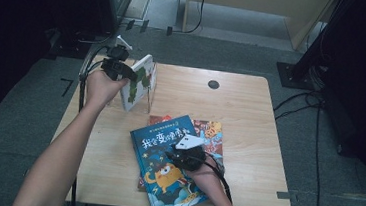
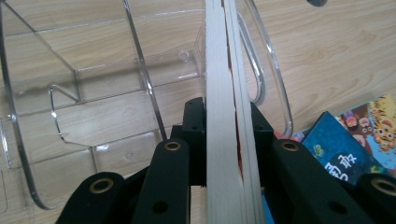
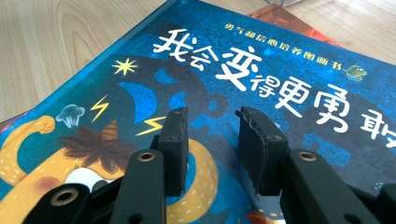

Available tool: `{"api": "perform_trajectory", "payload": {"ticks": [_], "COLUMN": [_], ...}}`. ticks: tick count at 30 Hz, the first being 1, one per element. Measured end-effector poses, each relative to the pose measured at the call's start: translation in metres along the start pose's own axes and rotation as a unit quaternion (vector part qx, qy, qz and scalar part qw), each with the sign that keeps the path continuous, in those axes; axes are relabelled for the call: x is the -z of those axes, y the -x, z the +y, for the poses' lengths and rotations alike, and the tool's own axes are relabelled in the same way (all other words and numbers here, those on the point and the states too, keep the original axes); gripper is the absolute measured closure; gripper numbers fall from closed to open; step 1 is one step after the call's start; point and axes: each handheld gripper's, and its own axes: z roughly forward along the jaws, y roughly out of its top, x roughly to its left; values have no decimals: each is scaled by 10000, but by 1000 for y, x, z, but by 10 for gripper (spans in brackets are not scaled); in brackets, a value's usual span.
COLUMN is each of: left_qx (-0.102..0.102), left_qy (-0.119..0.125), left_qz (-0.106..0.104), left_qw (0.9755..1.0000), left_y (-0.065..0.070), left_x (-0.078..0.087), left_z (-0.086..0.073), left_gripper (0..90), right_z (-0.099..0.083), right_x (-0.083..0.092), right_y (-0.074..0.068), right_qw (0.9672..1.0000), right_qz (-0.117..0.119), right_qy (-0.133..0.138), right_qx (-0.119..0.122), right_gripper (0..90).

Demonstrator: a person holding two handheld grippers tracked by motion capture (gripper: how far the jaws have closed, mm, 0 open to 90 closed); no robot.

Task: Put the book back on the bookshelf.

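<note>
My left gripper (image 1: 126, 73) (image 2: 229, 116) is shut on a thin white book with a green-patterned cover (image 1: 140, 81), holding it upright on edge at the table's far left. Its pale page edges (image 2: 224, 70) run up between the jaws. A clear plastic book stand (image 2: 93, 84) sits right behind and beside it. Near the front, a blue picture book with an orange monster (image 1: 161, 156) (image 3: 257, 56) lies flat on top of a red-orange book (image 1: 213, 133) (image 3: 289, 21). My right gripper (image 1: 172, 156) (image 3: 212, 140) stands open just over the blue cover, with nothing between its pads.
The wooden table (image 1: 250, 119) has a round dark cable hole (image 1: 213, 84) at the back. Bare wood lies to the right of the books. Black cables (image 1: 314, 124) run over the grey floor at the right, and dark equipment stands at the back left.
</note>
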Motion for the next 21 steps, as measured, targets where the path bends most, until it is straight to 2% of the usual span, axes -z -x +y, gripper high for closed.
{"api": "perform_trajectory", "payload": {"ticks": [11, 16, 21], "left_qx": [15, 21, -28], "left_qy": [-190, -251, -481], "left_qz": [93, 87, 102], "left_qw": [9998, 9996, 9988], "left_y": [1, 1, 2], "left_x": [-16, -18, -23], "left_z": [5, 6, 6], "left_gripper": [764, 762, 759], "right_z": [0, 0, 0], "right_x": [0, 0, -1], "right_y": [0, 0, 0], "right_qw": [10000, 10000, 10000], "right_qz": [8, 7, 5], "right_qy": [0, 0, -2], "right_qx": [7, 8, 5], "right_gripper": [629, 629, 632]}}
